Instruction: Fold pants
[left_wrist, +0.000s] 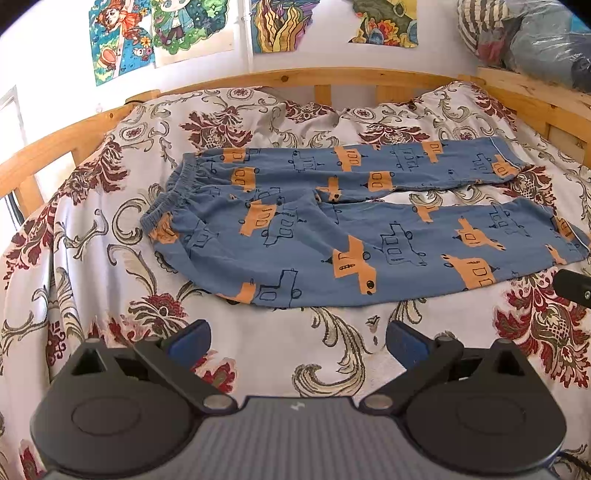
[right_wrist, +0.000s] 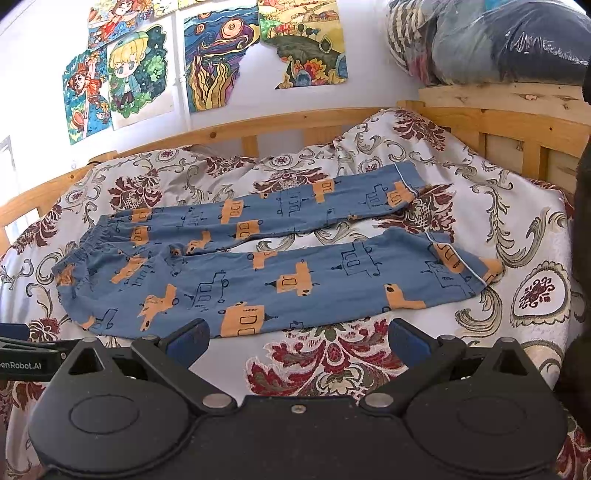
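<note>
Blue pants (left_wrist: 332, 229) with orange vehicle prints lie flat on the bed, waistband to the left, both legs stretching right with a gap between them. In the right wrist view the same pants (right_wrist: 258, 273) spread across the middle. My left gripper (left_wrist: 297, 343) hovers open over the bedspread, just short of the pants' near edge, nothing between its blue pads. My right gripper (right_wrist: 297, 341) is open too, its left pad at the near leg's hem edge, holding nothing. Part of the other gripper (right_wrist: 22, 354) shows at the left edge.
A floral bedspread (left_wrist: 110, 206) covers the bed inside a wooden frame (left_wrist: 295, 75) with rails at the back and sides. Drawings (right_wrist: 218, 55) hang on the white wall. Bagged bundles (right_wrist: 498, 40) sit on a wooden shelf at the back right.
</note>
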